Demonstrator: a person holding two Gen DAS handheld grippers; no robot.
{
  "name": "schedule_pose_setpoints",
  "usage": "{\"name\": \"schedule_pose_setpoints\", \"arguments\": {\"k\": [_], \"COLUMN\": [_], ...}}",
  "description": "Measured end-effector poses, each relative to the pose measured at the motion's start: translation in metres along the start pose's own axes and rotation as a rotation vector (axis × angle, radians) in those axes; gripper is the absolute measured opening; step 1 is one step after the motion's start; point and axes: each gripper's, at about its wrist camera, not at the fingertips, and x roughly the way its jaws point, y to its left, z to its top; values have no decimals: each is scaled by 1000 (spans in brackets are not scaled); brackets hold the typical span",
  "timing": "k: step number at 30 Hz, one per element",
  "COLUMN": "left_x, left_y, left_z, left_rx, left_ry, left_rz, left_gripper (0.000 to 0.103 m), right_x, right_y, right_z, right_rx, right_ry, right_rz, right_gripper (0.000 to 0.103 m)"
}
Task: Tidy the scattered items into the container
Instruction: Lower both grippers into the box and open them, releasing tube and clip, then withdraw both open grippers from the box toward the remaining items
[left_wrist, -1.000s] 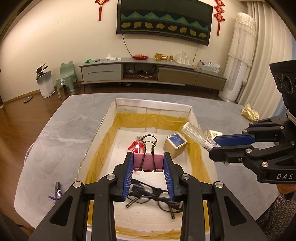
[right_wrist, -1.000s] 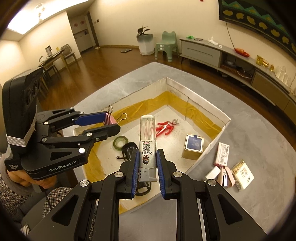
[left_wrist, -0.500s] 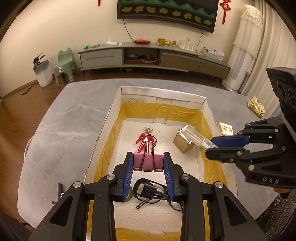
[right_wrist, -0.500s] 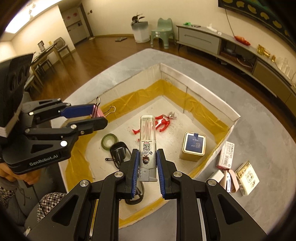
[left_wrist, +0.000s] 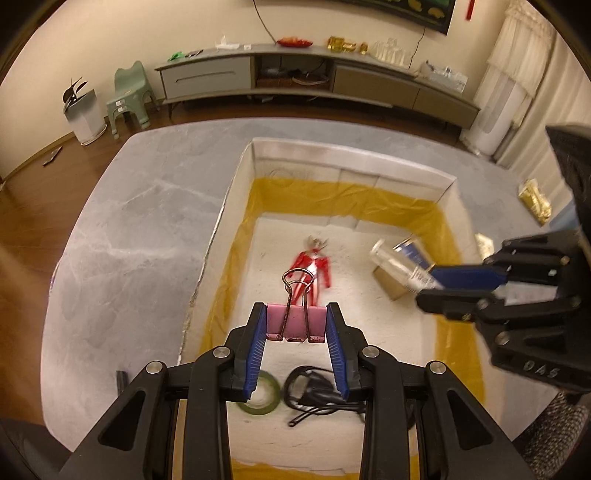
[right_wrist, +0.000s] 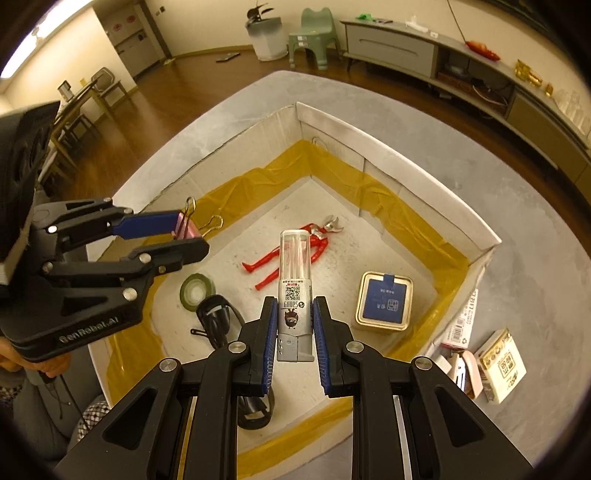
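A white box (left_wrist: 351, 155) (right_wrist: 399, 155) lined with yellow tape stands on the grey table. My left gripper (left_wrist: 295, 321) (right_wrist: 184, 236) is shut on a pink binder clip (left_wrist: 295, 319) (right_wrist: 186, 230), held above the box's near left part. Hovering over the box's near right side, my right gripper (right_wrist: 295, 306) (left_wrist: 432, 288) is shut on a clear tube (right_wrist: 294, 266) (left_wrist: 399, 264) with a printed label. On the box floor lie a red figure (left_wrist: 310, 262) (right_wrist: 291, 254), a gold tin (right_wrist: 386, 304) with a blue lid, a green tape roll (right_wrist: 195, 290) (left_wrist: 258, 397) and black glasses (left_wrist: 321, 391) (right_wrist: 218, 321).
Small boxes (right_wrist: 502, 365) and a pink item (right_wrist: 467, 373) lie on the table right of the box. A gold packet (left_wrist: 535, 199) sits at the table's far right. A person's hand (right_wrist: 22, 365) holds the left gripper. A low cabinet and a green stool stand beyond the table.
Both grippers have risen and tipped further down over the box, each still holding its item. The tube now points over the tin.
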Motion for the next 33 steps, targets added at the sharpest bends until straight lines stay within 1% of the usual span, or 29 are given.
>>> {"name": "schedule_pose_setpoints", "arguments": {"k": [4,8,9,10,11,12,13,18,20,23,25,28,31,33], "left_x": [9,17,19,21,23,24,22,7,-4,-24,-41,-60,-76,-79], "left_y": [1,4,5,6,7,8,8,1,-2,-4,-9,-20,-36,-45], "left_z": [0,1,2,2,3,3,2,-6,-9,-15,-20,-30,-42,-50], "left_rx": [29,32,30,24,22,26,32,72,77,64,62,78,116,126], "left_ry": [19,31,37,41,49,58,44,2,-21,-66,-103,-143,-163,-153], "left_rz": [43,80,87,78,71,87,92,115,116,106,111,116,123,117], "left_gripper": [33,34,34,35,40,51,53,53,53,53,54,56,59,60], "right_x": [10,21,23,24,24,23,21,1,-8,-25,-32,-41,-48,-51], "right_y": [-1,-4,-5,-6,-7,-8,-9,-8,-4,7,14,22,27,29], "right_z": [9,14,14,15,15,14,13,-1,-12,-33,-45,-61,-74,-80], "right_rx": [-3,4,5,5,7,8,7,2,-10,-62,-94,-122,-135,-149], "right_ry": [23,42,45,47,48,40,32,-8,-23,-71,-93,-117,-127,-121], "right_rz": [-12,-24,-26,-26,-30,-38,-43,-12,13,37,39,29,32,32], "right_gripper": [21,21,21,22,30,34,34,34,34,34,35,38,38,38]}}
